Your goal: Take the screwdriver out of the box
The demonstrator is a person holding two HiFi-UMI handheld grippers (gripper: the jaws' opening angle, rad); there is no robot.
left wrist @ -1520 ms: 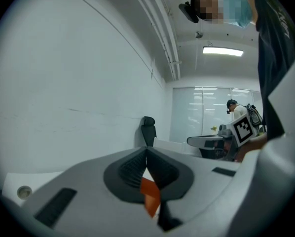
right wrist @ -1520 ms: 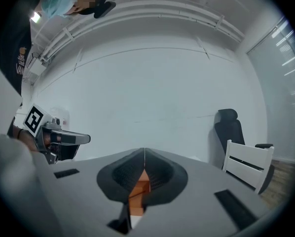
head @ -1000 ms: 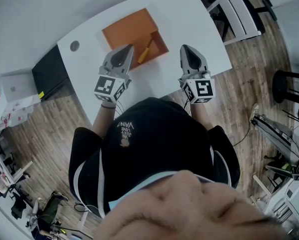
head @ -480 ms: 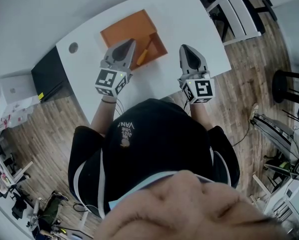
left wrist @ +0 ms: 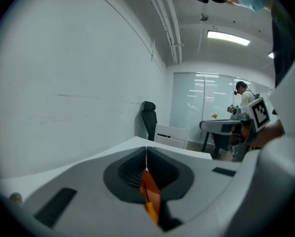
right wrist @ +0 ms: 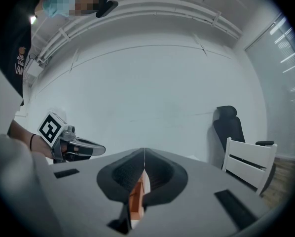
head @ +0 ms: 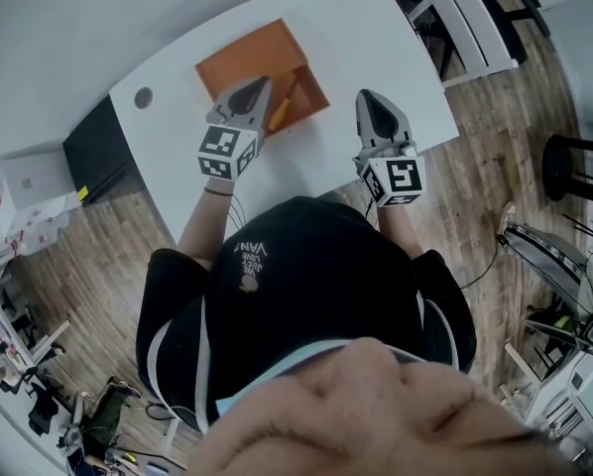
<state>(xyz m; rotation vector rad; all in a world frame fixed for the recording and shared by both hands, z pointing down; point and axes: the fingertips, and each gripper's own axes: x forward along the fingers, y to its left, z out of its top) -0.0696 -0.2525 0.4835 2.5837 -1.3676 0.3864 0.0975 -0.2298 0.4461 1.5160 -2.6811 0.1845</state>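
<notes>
Screwdriver [head: 283, 108] lies in the orange box [head: 239, 58] on the white bench [head: 376, 38], with left tool [head: 260, 85] over the box's near edge and right tool [head: 367, 97] beside the box, both pressed together and pinching nothing.

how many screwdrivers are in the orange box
1. The screwdriver lies in the box by its right wall, beside the left gripper, which covers part of it and could hide another.
</notes>
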